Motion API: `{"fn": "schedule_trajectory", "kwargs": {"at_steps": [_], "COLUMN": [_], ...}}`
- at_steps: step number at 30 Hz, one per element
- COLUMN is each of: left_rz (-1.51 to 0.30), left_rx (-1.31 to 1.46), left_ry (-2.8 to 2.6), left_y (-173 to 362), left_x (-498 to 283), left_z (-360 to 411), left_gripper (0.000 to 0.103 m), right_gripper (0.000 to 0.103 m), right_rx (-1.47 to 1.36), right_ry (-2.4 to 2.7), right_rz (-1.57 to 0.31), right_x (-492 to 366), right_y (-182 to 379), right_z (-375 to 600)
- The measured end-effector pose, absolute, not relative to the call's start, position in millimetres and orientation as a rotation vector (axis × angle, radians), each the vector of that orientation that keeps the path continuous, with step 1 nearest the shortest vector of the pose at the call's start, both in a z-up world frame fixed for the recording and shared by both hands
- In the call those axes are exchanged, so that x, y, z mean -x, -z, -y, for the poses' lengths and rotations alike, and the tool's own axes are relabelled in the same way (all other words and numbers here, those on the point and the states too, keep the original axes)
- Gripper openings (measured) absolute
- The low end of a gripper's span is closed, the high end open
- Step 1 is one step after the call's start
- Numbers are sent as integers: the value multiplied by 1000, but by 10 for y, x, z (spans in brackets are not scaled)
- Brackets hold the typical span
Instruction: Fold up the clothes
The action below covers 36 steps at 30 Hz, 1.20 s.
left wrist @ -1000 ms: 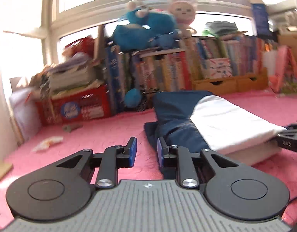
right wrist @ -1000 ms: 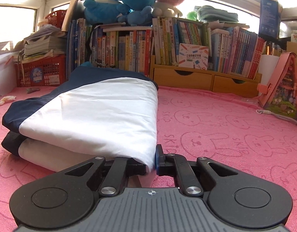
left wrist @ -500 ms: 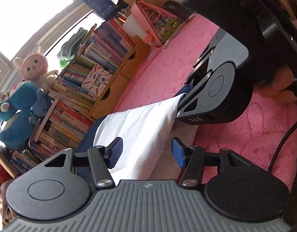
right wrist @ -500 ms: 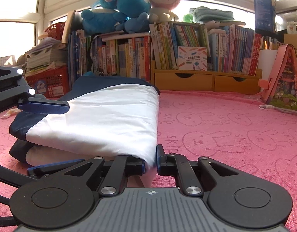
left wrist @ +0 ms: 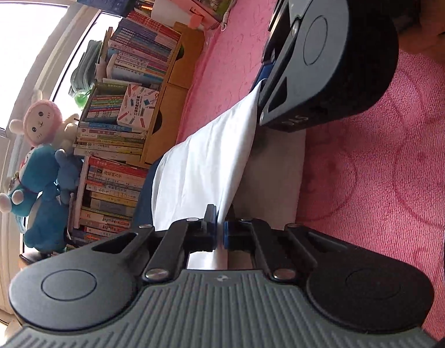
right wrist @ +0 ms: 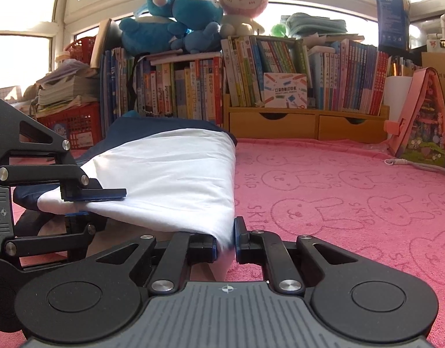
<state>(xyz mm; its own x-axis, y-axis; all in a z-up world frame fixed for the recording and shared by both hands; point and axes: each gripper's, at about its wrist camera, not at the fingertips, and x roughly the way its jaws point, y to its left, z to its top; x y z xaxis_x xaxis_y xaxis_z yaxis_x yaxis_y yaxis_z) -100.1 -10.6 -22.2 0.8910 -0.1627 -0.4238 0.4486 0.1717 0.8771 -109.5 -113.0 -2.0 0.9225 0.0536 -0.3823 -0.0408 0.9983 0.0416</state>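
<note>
A folded white and navy garment lies on the pink rabbit-print blanket. My right gripper is shut on the near right corner of its top white layer. My left gripper is rolled on its side at the near left corner, one finger above the white layer and one below. In the left wrist view the garment runs from my left gripper to the right gripper. The left jaws are closing, and their blue pads pinch the white edge. The white layer sags, lifted between the two grips.
A low wooden bookshelf full of books lines the back, with plush toys on top. A red crate with stacked papers stands at the back left. A pink house-shaped case leans at the right. A hand holds the right gripper.
My left gripper rolled onto its side, came down to the garment's near left corner and shut on the white layer. The right gripper kept its grip; the near white edge rose slightly.
</note>
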Motion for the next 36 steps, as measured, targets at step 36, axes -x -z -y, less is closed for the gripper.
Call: {"fn": "schedule_trajectory", "kwargs": {"at_steps": [36], "left_rz": [-475], "left_rx": [-1088], "left_ry": [215], "left_y": [279], "left_x": [1210], "left_z": [-535], "left_gripper": [1], "right_gripper": [12], "right_rx": [1], "right_ry": [-28], "right_rz": [-417], "right_x": [1064], "right_y": [25], "right_z": [1087]}}
